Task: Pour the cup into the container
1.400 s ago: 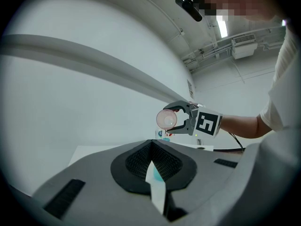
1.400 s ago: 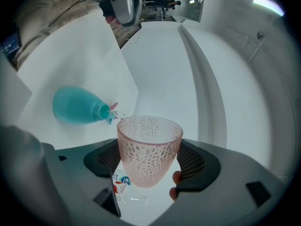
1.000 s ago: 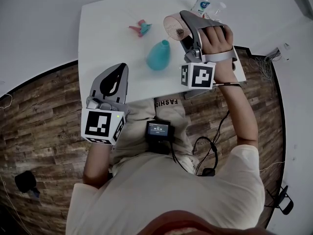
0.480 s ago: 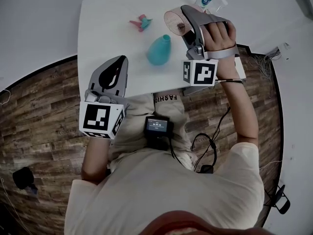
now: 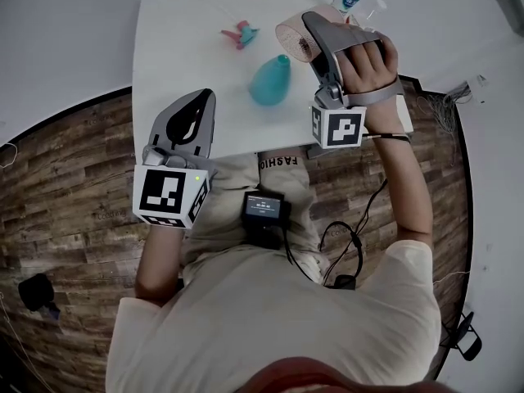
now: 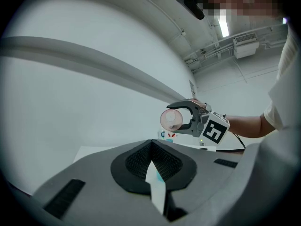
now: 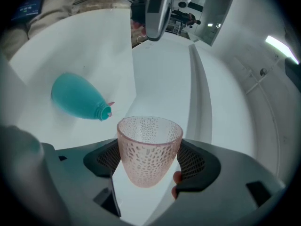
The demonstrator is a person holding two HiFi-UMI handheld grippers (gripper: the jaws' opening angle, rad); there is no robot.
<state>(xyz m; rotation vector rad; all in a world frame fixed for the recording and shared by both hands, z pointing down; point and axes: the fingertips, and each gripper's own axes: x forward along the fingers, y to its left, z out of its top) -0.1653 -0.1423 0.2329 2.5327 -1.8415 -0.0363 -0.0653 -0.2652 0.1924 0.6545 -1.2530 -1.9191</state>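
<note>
The right gripper point(image 5: 309, 24) squeezes the pink cup point(image 7: 149, 147) between its two pads, one on each side, so the cup cannot slip. It holds the cup up off the table point(image 5: 176, 47) and tips it over, with the open end turned toward the blue container point(image 5: 268, 82). I think this is so the stuff inside can fall into the container's small hole. The cup is near that hole but does not look to be right over it yet.

The left gripper point(image 5: 201, 98) hangs back at the near edge of the table. Its jaws are closed with nothing in them. It seems to be just waiting.

The head view shows both grippers, the whole table and a small pink and blue toy point(image 5: 239, 33) farther back. The left gripper view looks right into the cup's round mouth, where there may be some dark bits. The right gripper view shows the cup's bumpy wall and the container's hole up close.
</note>
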